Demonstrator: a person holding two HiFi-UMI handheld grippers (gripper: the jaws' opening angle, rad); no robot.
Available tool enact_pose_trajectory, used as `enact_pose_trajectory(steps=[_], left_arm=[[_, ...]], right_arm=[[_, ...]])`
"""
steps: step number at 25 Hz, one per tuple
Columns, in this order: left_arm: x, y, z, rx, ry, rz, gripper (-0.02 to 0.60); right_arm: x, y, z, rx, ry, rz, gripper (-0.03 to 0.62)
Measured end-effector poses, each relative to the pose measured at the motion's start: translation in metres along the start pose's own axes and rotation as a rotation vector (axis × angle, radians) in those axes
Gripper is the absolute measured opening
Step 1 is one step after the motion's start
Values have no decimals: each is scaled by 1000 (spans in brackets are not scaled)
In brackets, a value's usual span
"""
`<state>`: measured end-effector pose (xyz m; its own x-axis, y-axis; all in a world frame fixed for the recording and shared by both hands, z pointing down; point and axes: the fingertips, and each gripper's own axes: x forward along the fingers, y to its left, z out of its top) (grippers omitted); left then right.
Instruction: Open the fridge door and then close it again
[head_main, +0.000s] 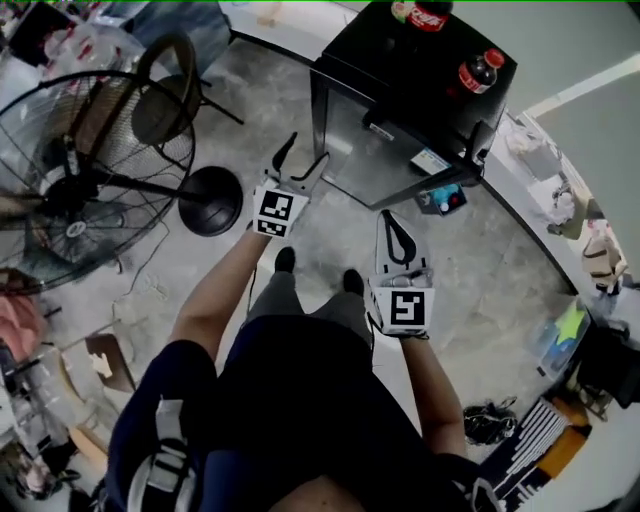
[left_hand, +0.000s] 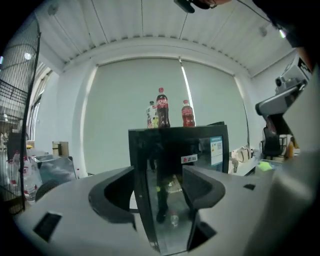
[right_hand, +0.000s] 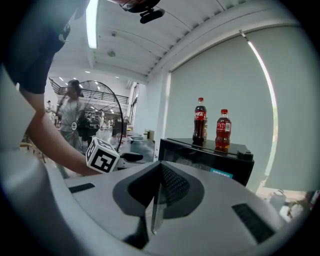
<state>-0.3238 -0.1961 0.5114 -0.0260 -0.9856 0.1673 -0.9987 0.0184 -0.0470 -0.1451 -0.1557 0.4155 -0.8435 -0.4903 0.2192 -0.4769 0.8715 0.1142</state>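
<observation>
One wire fan (head_main: 70, 190) fills the left of the floor (head_main: 300, 250), its round black base (head_main: 210, 200) near the left gripper (head_main: 306, 150). That gripper's two fingers (head_main: 286, 152) stand spread, with nothing gripped. Just ahead, apart from both grippers, stands the single black fridge (head_main: 400, 100), its glass door (head_main: 375, 150) facing the person. In the left gripper view, the fridge's front left corner shows in the gap between the spread fingers, untouched. Three bottles stand on the fridge top: a pale bottle (left_hand: 151, 116) at the back, a tall cola (left_hand: 162, 107) and a shorter red bottle (left_hand: 188, 113). The cola's red label reads Coca-Cola. A blue-and-white sticker (head_main: 430, 162) sits at the door's upper corner, its print too small to read. The right gripper (head_main: 390, 217) hangs lower in the head view, its two fingers pressed together on nothing. Each gripper carries one cube with black-and-white square markers. The person's two dark shoes (head_main: 285, 260) show between the grippers. A cluttered desk (head_main: 545, 230) runs along the right.
</observation>
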Motion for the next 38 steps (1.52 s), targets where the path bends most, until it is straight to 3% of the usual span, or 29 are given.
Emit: enact_pose_trajectory(steps=[7, 13, 25, 32, 38], left_arm=[[53, 37, -60, -25, 84, -92, 295], [99, 46, -89, -5, 114, -136, 295], [141, 57, -106, 6, 136, -231, 291], [145, 54, -109, 14, 129, -311, 238], [142, 58, -109, 9, 152, -312, 193]], right_arm=[[26, 27, -8, 24, 60, -138, 18], [25, 15, -27, 41, 103, -137, 18], [36, 0, -46, 47, 138, -140, 18], [38, 4, -55, 75, 144, -148, 18], [29, 9, -68, 81, 169, -147, 18]])
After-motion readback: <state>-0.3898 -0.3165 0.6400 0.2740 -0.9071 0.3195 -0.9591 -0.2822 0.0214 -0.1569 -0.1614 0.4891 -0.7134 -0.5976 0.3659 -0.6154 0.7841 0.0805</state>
